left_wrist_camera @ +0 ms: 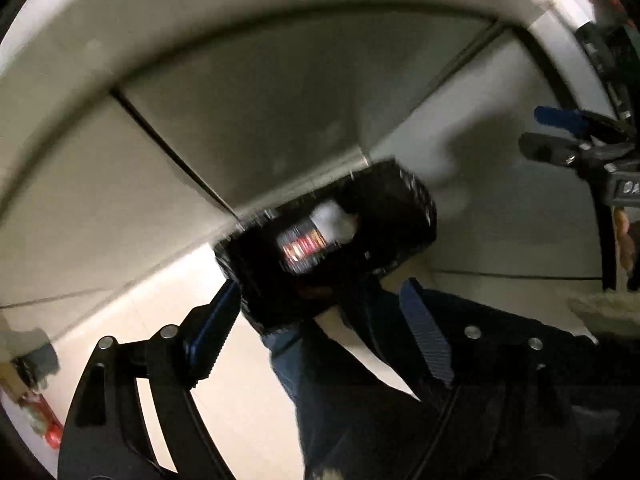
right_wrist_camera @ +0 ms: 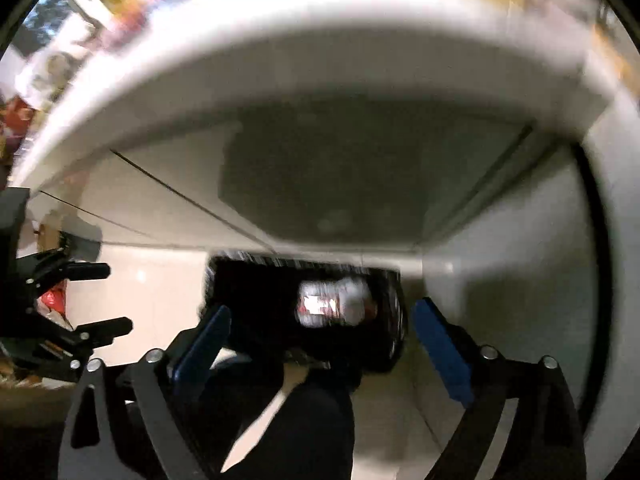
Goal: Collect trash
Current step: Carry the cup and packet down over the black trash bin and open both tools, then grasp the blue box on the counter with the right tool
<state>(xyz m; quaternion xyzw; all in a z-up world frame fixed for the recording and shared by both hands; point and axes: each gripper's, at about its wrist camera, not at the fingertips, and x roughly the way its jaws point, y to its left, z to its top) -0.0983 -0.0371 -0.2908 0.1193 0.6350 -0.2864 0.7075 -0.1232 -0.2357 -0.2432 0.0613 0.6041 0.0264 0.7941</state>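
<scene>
At frame centre a black bin [left_wrist_camera: 332,248] on the floor already holds a wrapper [left_wrist_camera: 316,236]. Left tongs [left_wrist_camera: 320,332] and right tongs [right_wrist_camera: 320,344] gape wide, empty. More blurred litter seemingly remains on the bench [right_wrist_camera: 280,60].

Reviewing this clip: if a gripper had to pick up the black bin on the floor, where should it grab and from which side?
Probably the black bin's top rim, from above: its mouth faces up toward both cameras, with trash visible inside, so one finger could go inside the wall and one outside. The near wall looks handiest, just ahead of the open right gripper. Motion blur hides the rim's detail.
</scene>
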